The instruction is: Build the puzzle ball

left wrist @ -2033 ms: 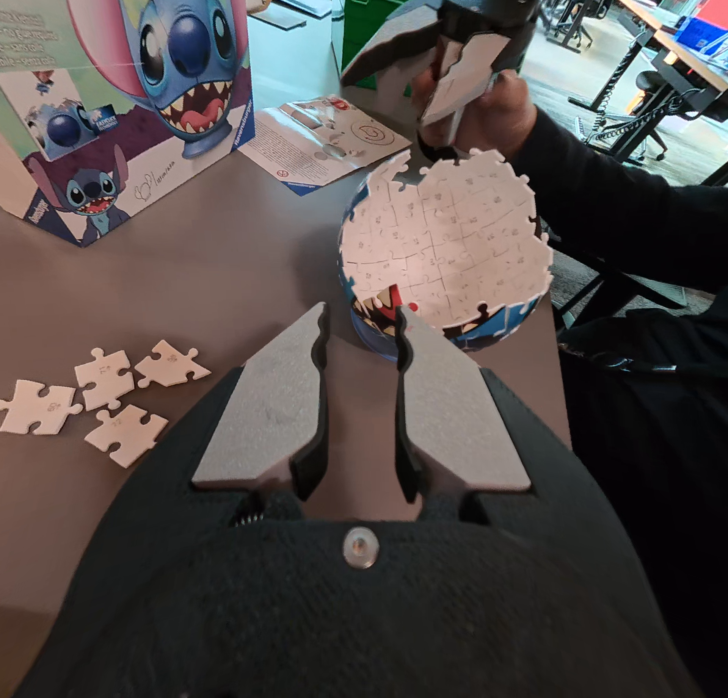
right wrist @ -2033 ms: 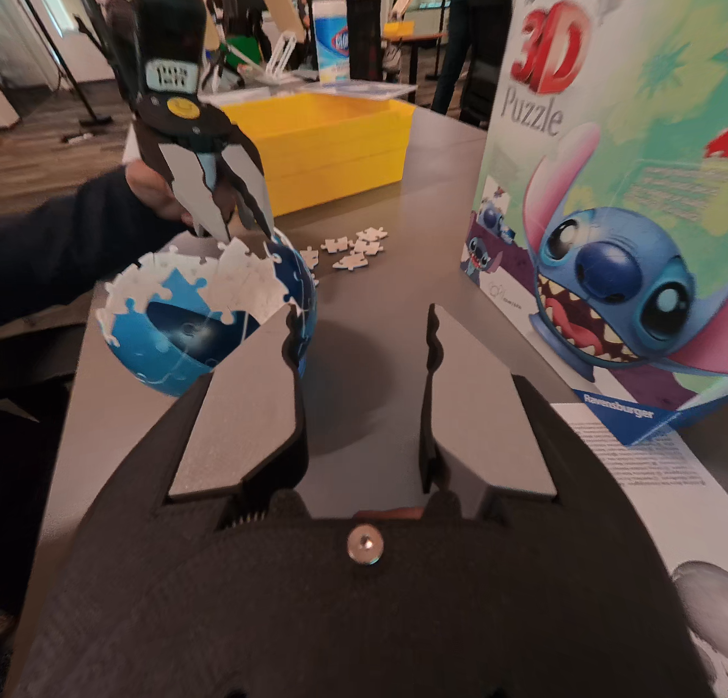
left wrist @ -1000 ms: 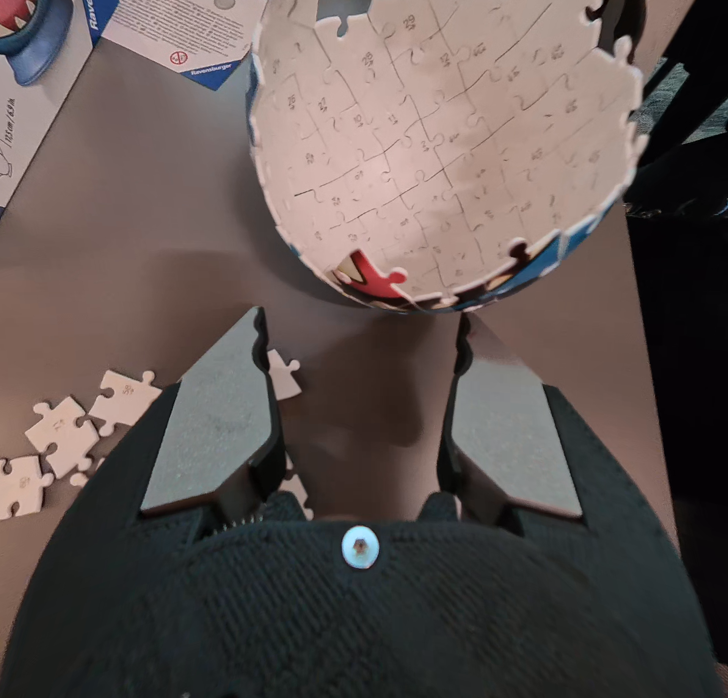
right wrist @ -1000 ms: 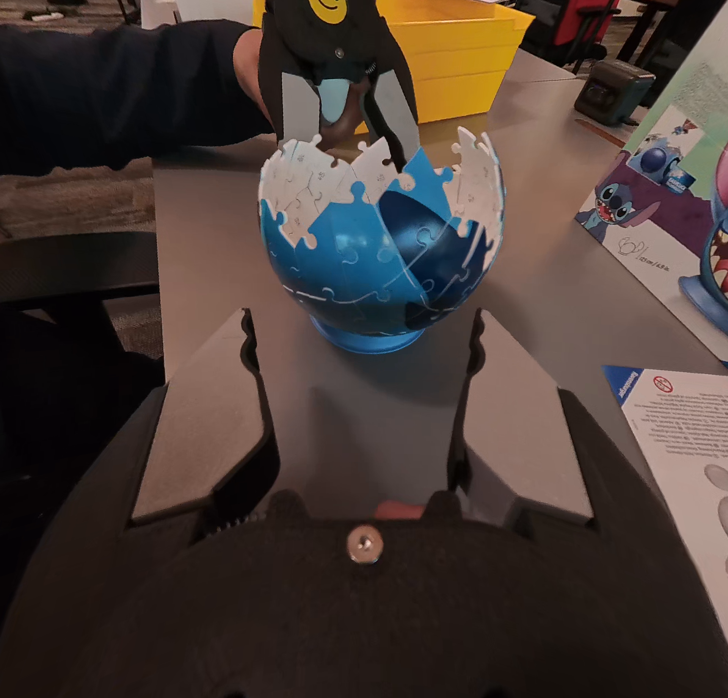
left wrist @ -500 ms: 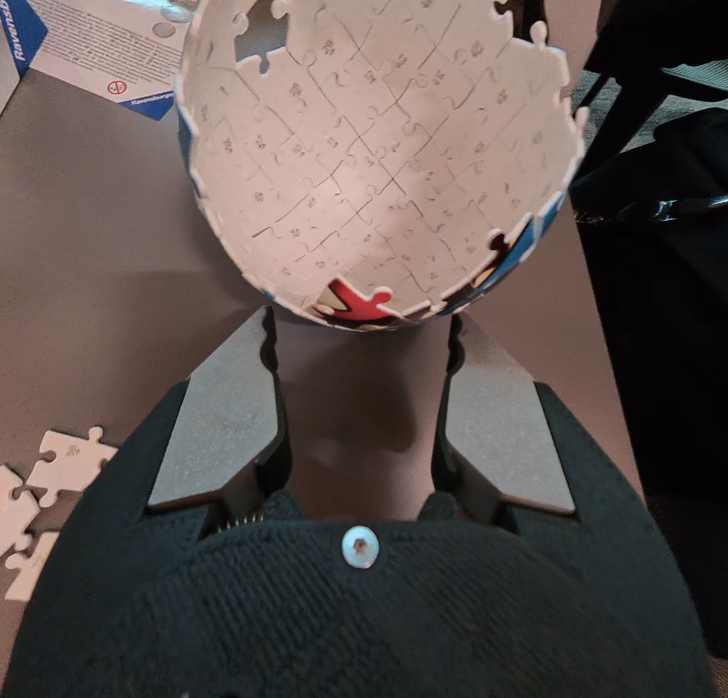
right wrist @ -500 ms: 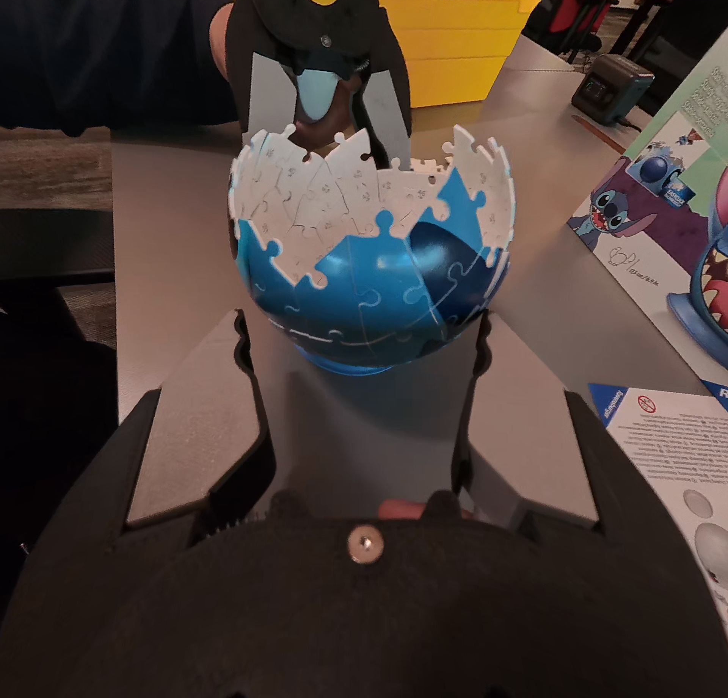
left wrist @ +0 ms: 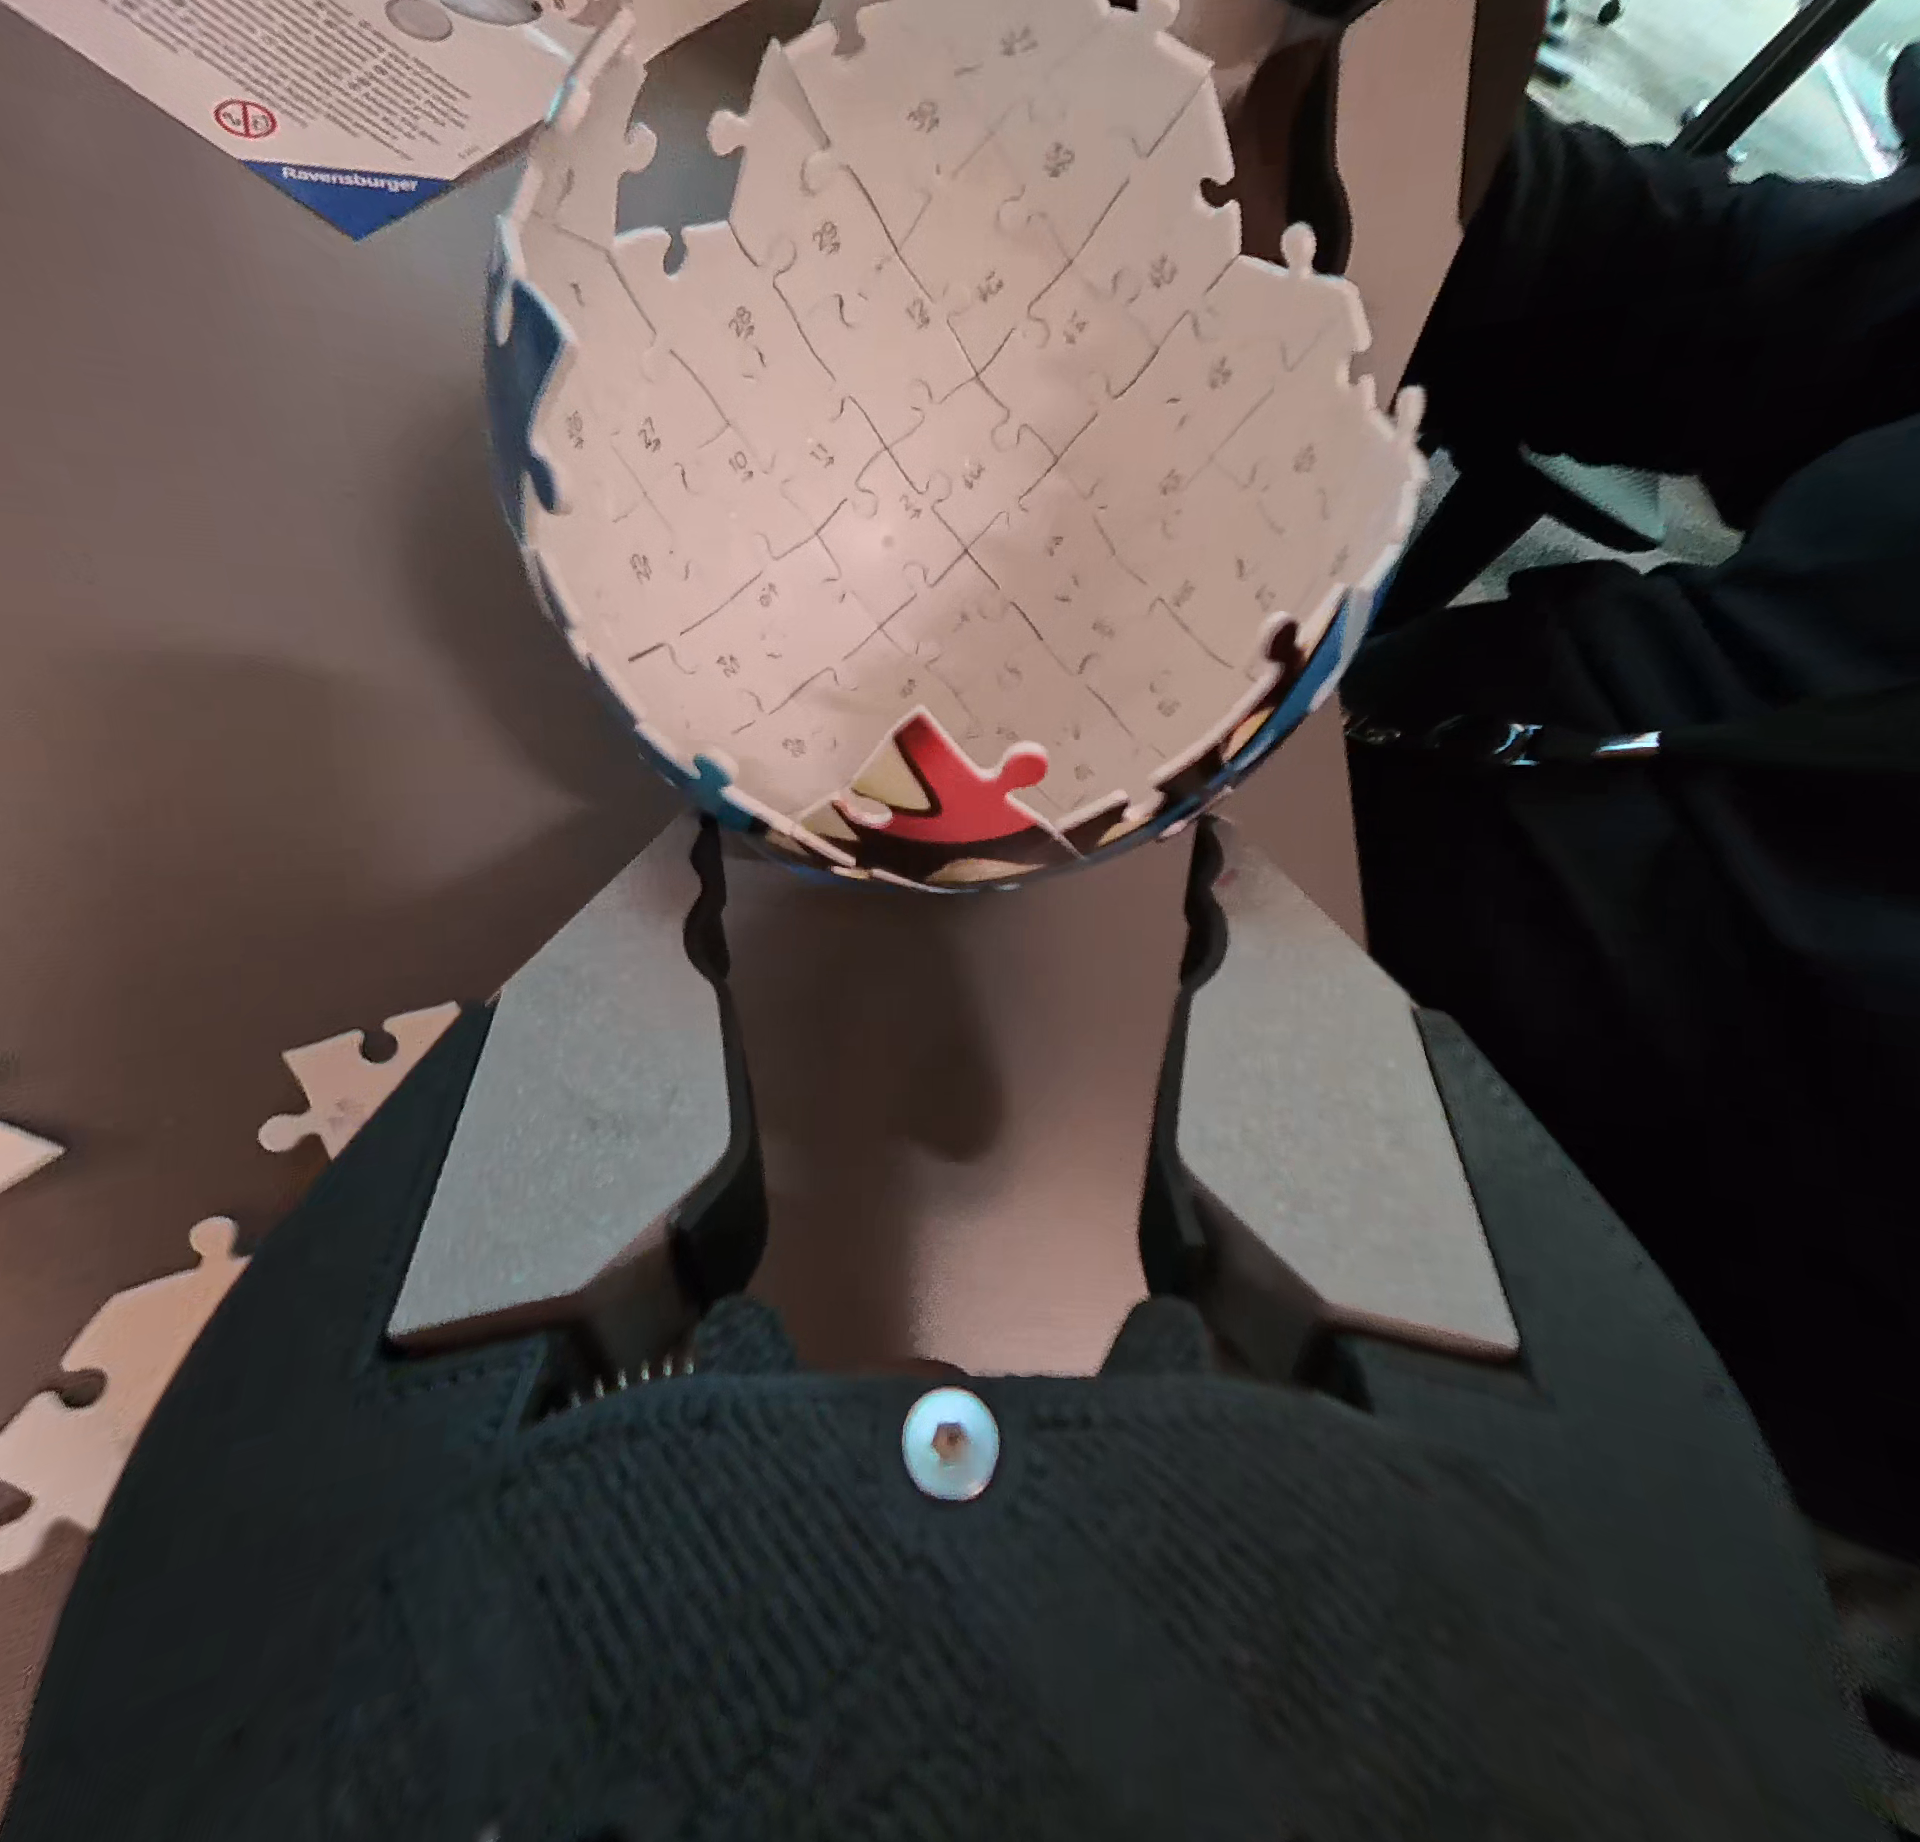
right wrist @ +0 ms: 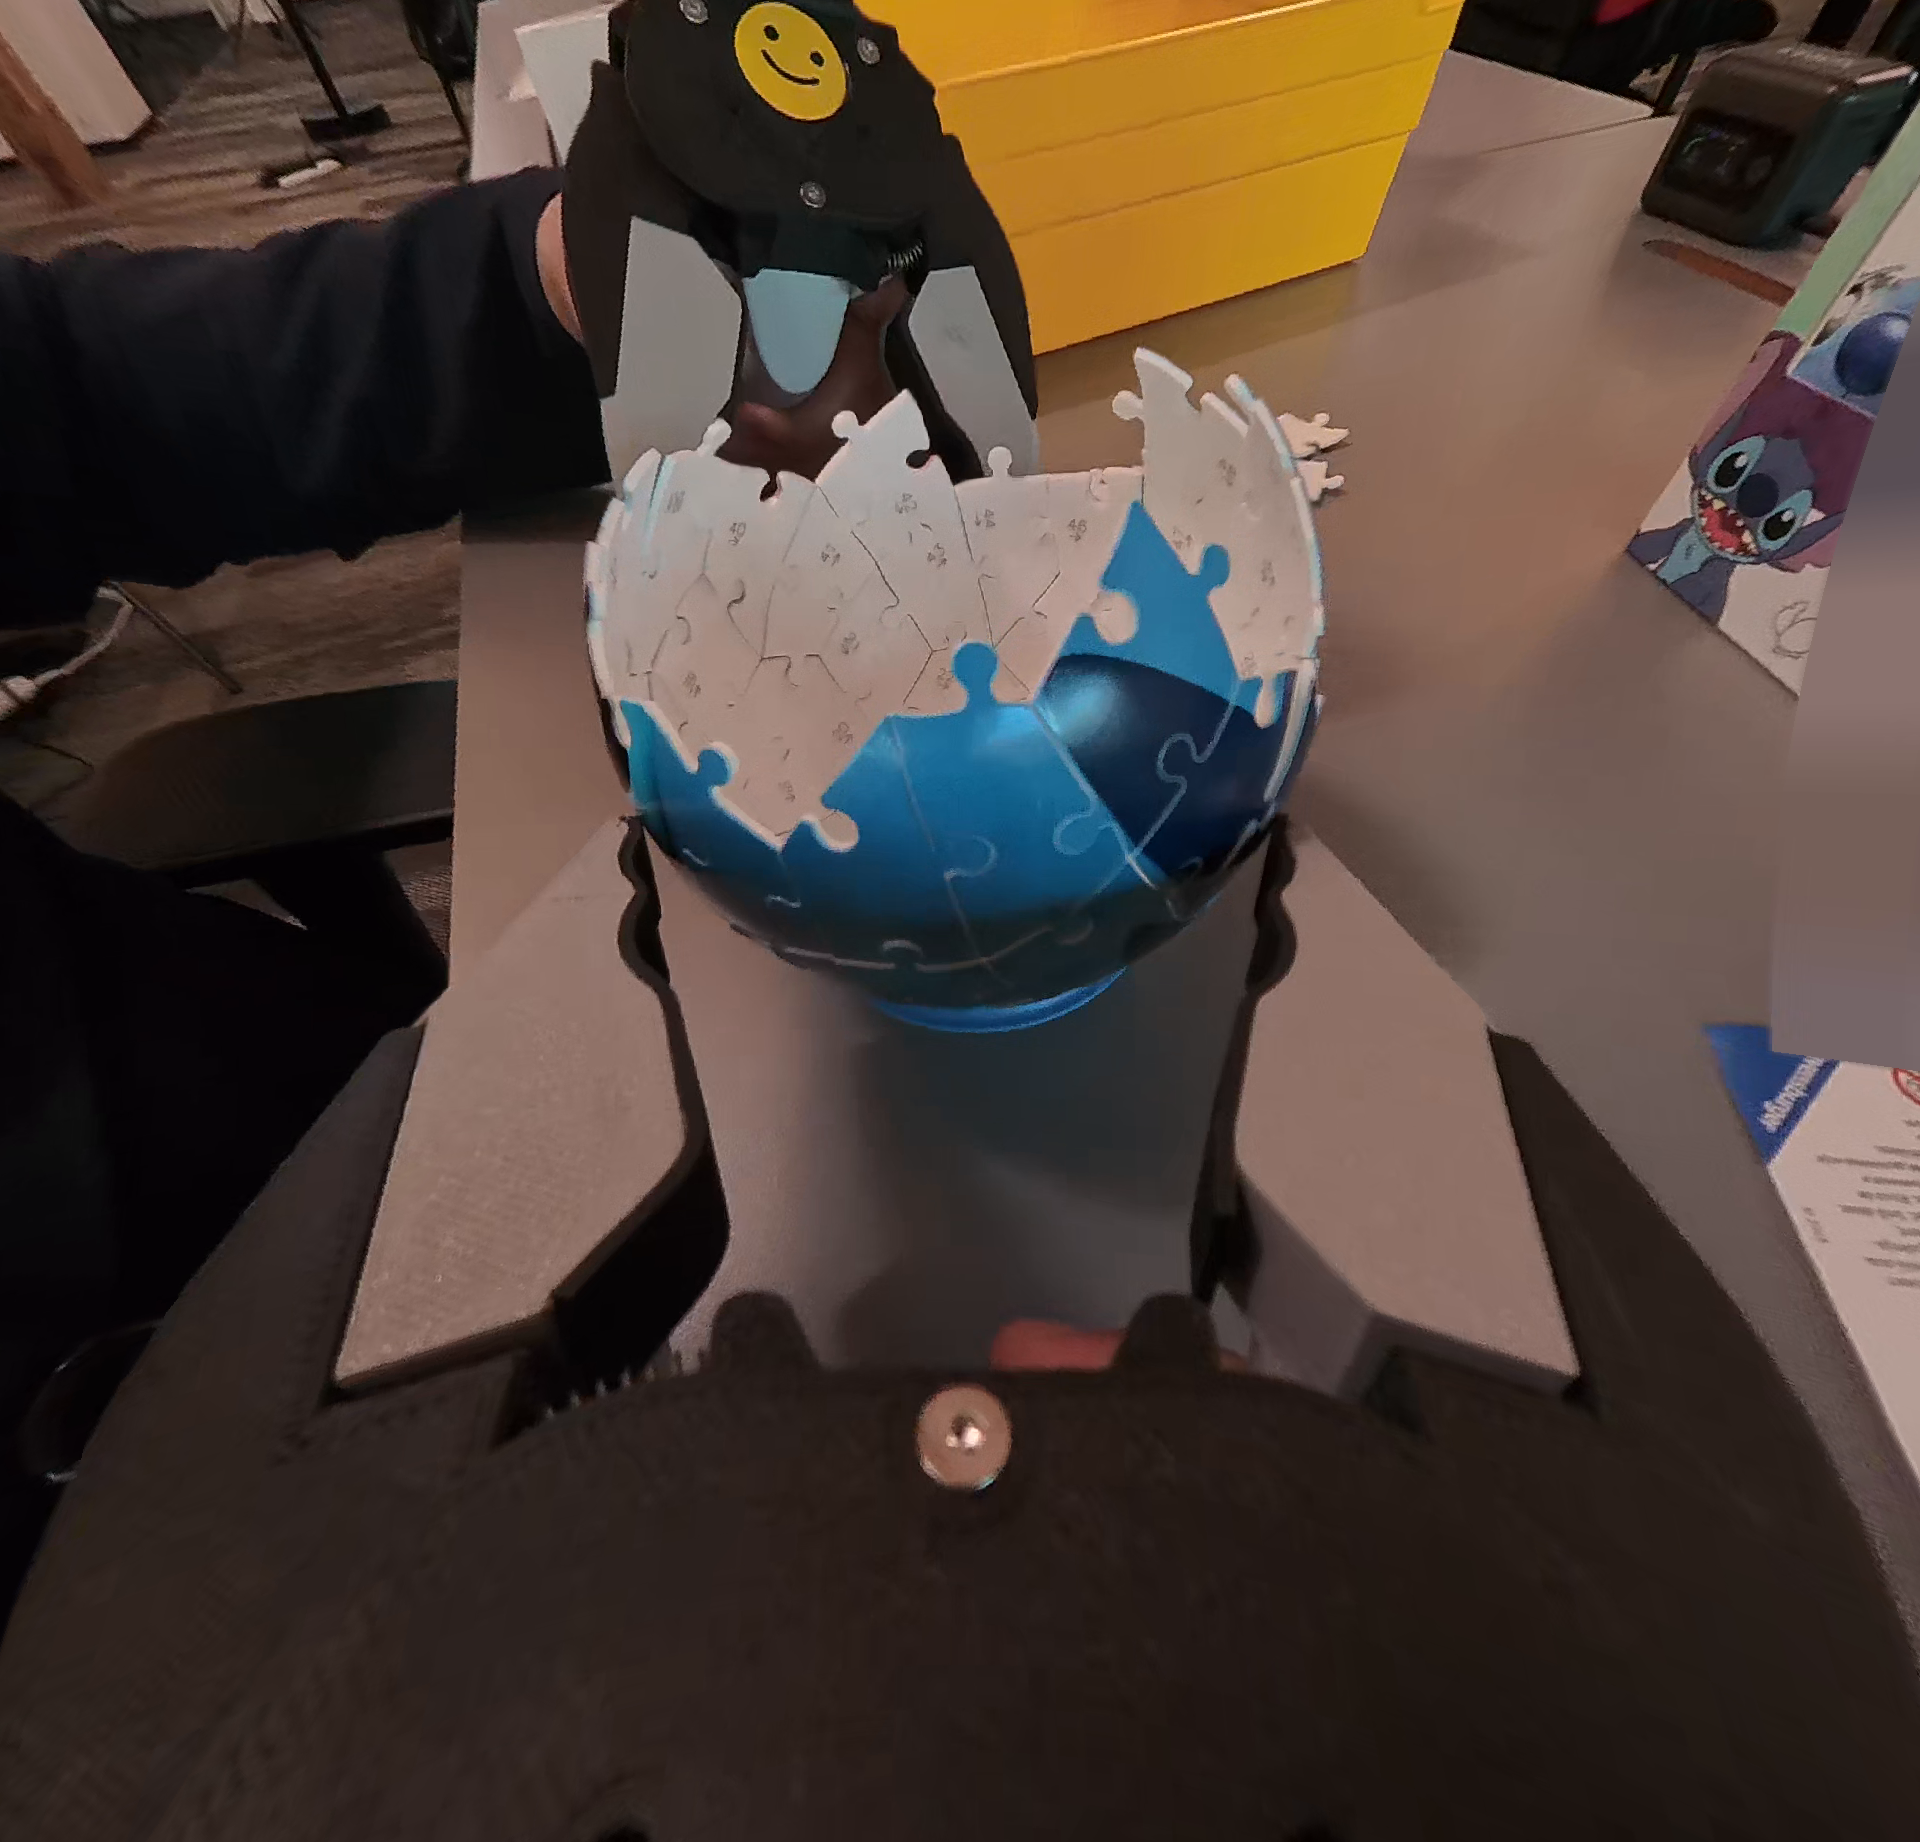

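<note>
Roughly half the puzzle ball (right wrist: pixel 956 753) is assembled: lower shell done, jagged rim open, upper half missing. It sits upright on the surface (right wrist: pixel 1507 566), between both grippers. Left gripper (left wrist: pixel 951 857) fingers wide, empty, tips at near rim. Right gripper (right wrist: pixel 951 847) fingers wide, flanking ball's lower sides, contact unclear. Loose pieces (left wrist: pixel 343 1075) remain, near left; approx. top half still to fit.
</note>
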The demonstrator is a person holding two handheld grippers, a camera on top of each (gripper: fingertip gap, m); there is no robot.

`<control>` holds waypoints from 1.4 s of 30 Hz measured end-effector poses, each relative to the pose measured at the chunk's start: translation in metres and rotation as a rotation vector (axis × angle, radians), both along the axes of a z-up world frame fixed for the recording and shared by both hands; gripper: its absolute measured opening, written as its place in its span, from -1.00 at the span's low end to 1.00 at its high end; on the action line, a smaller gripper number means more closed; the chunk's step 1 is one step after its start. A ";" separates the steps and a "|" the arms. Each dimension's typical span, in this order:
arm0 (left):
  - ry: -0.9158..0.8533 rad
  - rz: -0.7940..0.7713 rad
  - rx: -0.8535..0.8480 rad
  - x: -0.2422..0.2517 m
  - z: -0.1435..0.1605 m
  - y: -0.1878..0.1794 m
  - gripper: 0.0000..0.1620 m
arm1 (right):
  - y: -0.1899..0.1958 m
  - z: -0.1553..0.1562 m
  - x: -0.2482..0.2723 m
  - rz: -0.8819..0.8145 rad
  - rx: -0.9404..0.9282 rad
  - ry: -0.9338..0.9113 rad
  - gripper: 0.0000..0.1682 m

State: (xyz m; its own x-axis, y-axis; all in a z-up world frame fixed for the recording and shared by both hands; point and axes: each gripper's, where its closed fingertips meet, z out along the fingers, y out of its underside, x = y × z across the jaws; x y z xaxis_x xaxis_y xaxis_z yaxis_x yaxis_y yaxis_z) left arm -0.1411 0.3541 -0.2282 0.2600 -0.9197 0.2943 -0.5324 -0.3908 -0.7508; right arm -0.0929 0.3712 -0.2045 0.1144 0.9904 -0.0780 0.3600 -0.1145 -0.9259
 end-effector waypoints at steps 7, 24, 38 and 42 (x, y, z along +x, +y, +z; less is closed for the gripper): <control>-0.050 0.127 -0.081 -0.003 0.008 -0.003 0.00 | -0.001 -0.002 -0.002 0.034 -0.157 0.008 0.34; -0.120 0.249 -0.102 -0.001 0.020 -0.024 -0.05 | 0.018 0.009 0.011 0.075 -0.112 0.064 0.35; -0.062 0.230 -0.059 -0.002 0.010 -0.035 -0.08 | 0.036 0.017 0.043 -0.009 -0.062 0.085 0.29; -0.040 0.258 -0.011 -0.015 0.009 -0.030 -0.08 | 0.048 0.022 0.081 -0.105 0.004 0.021 0.25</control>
State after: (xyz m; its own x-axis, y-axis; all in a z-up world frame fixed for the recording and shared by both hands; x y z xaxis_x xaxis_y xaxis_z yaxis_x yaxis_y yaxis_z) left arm -0.1564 0.3238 -0.2190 0.4733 -0.8211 0.3190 -0.3838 -0.5182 -0.7643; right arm -0.0123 0.4188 -0.1827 0.2163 0.9732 -0.0776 0.3262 -0.1470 -0.9338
